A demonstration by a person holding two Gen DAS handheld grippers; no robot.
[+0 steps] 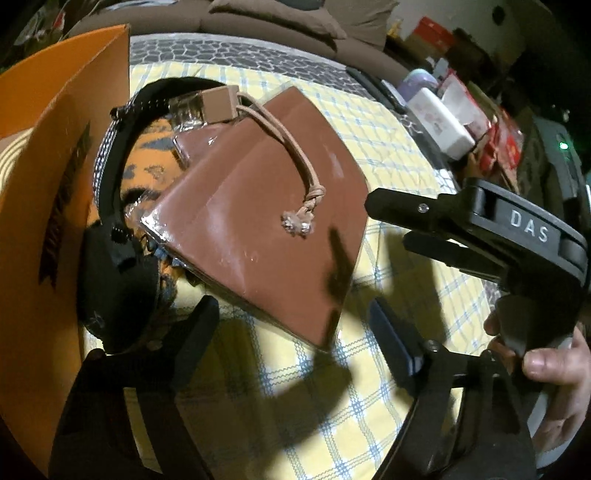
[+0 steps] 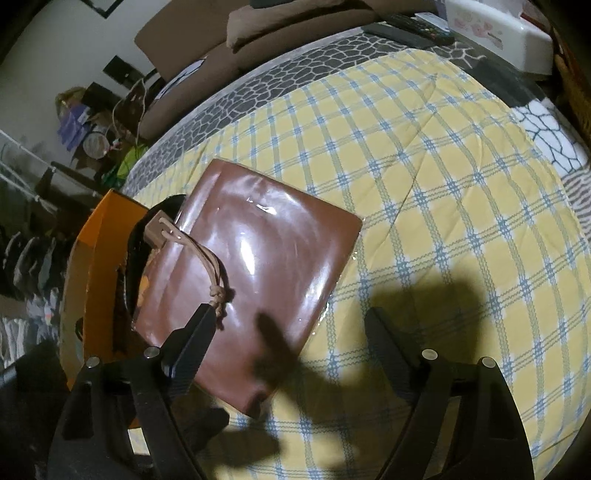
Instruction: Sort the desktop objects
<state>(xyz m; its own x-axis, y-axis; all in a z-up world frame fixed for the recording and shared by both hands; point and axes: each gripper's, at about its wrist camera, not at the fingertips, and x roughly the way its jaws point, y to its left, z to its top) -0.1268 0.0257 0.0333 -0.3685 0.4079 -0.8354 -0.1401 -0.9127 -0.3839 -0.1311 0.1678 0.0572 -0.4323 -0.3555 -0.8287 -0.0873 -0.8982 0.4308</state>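
Observation:
A brown leather-look notebook [image 1: 258, 229] with a tan cord and knot [image 1: 306, 206] lies on the yellow checked cloth, partly over a black headset [image 1: 110, 162]. It also shows in the right wrist view [image 2: 273, 266]. My left gripper [image 1: 291, 325] is open and empty, its fingers straddling the notebook's near corner. My right gripper [image 2: 291, 332] is open and empty, just above the notebook's near edge; it also shows from the side in the left wrist view [image 1: 388, 225].
An orange box [image 1: 48, 206] stands at the left, against the headset; it also shows in the right wrist view [image 2: 96, 251]. A white tissue box [image 2: 509, 40] and remotes [image 2: 413, 29] sit at the table's far edge. The yellow checked cloth [image 2: 461, 221] covers the table.

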